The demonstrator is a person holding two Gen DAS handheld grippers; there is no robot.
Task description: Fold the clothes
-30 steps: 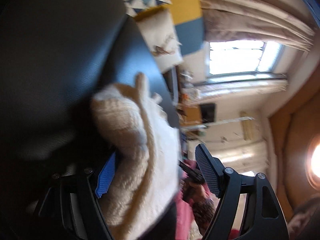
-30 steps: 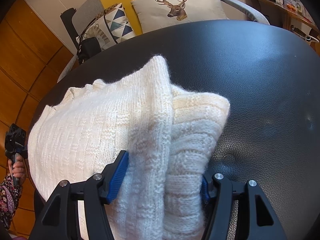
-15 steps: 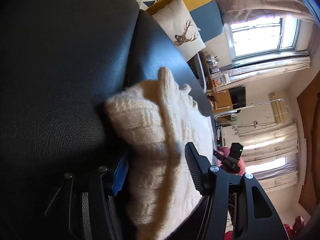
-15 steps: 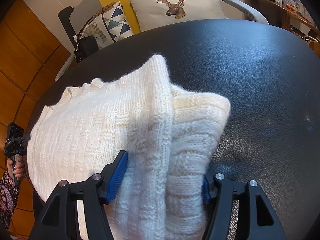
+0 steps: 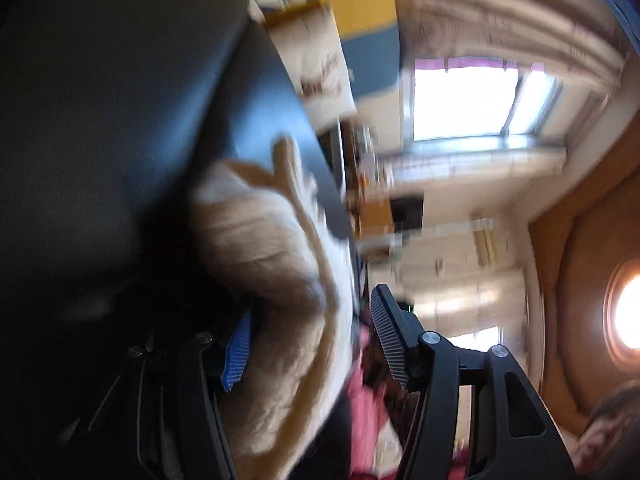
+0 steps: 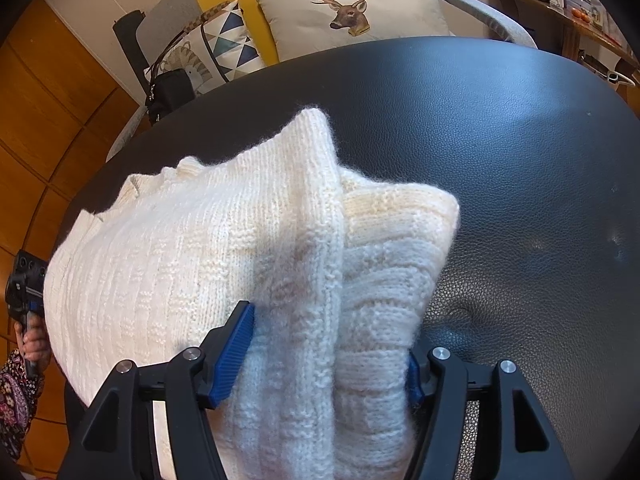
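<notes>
A white knit sweater (image 6: 200, 248) lies folded on a black leather surface (image 6: 520, 160). My right gripper (image 6: 330, 332) points down at its near right fold, and the thick bundle fills the gap between both blue pads. In the blurred left wrist view, the sweater (image 5: 272, 248) also lies between the fingers of my left gripper (image 5: 310, 302). There the blue pad (image 5: 238, 356) rests against the knit and the black ribbed pad (image 5: 390, 340) stands close at its other side. The left gripper (image 6: 24, 288) also shows at the sweater's far left edge, held by a hand in a patterned sleeve.
Behind the surface a sofa holds a deer pillow (image 6: 352, 8), a triangle-patterned pillow (image 6: 224, 44) and a black bag (image 6: 168, 92). A cluttered shelf (image 6: 560, 4) runs along the back right. A bright window (image 5: 464, 96) shows in the left wrist view.
The left gripper's jaws have narrowed onto the sweater's edge, and its view has swung and blurred. The right gripper and the fold it holds have stayed put.
</notes>
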